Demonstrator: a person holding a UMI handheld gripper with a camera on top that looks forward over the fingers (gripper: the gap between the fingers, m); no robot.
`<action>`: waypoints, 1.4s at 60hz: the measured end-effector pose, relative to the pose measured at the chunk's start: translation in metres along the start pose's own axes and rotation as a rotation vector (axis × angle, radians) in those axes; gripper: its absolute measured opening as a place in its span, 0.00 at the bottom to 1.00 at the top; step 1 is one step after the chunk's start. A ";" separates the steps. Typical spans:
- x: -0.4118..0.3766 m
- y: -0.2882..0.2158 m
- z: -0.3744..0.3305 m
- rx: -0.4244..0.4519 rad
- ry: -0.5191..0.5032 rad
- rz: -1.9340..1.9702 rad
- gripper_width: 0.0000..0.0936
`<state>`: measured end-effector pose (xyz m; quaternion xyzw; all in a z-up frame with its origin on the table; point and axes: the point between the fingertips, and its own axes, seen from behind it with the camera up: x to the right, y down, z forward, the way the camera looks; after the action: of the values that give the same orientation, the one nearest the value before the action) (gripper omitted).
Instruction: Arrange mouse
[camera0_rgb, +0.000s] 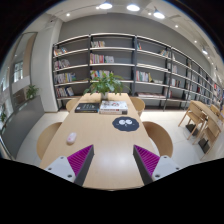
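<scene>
Pale pink rounded computer mouse (71, 138) lies on the light wooden table (105, 150), left of the round black mouse mat (125, 124); swing the open, empty tongs (113, 160) leftward to straddle it squarely.

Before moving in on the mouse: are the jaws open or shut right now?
Open. The gripper shows its two magenta pads wide apart with bare table between them; the mouse lies just ahead, untouched.

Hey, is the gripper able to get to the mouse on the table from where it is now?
Probably yes. The gripper is open, and the mouse lies on bare table just beyond the left finger, with nothing between them.
</scene>
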<state>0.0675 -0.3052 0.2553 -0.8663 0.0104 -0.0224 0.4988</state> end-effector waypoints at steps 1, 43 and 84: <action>0.000 -0.001 -0.003 -0.007 0.001 -0.003 0.88; -0.244 0.149 0.209 -0.313 -0.165 -0.002 0.88; -0.278 0.095 0.362 -0.302 -0.103 0.010 0.38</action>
<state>-0.1919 -0.0286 -0.0167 -0.9314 -0.0076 0.0265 0.3629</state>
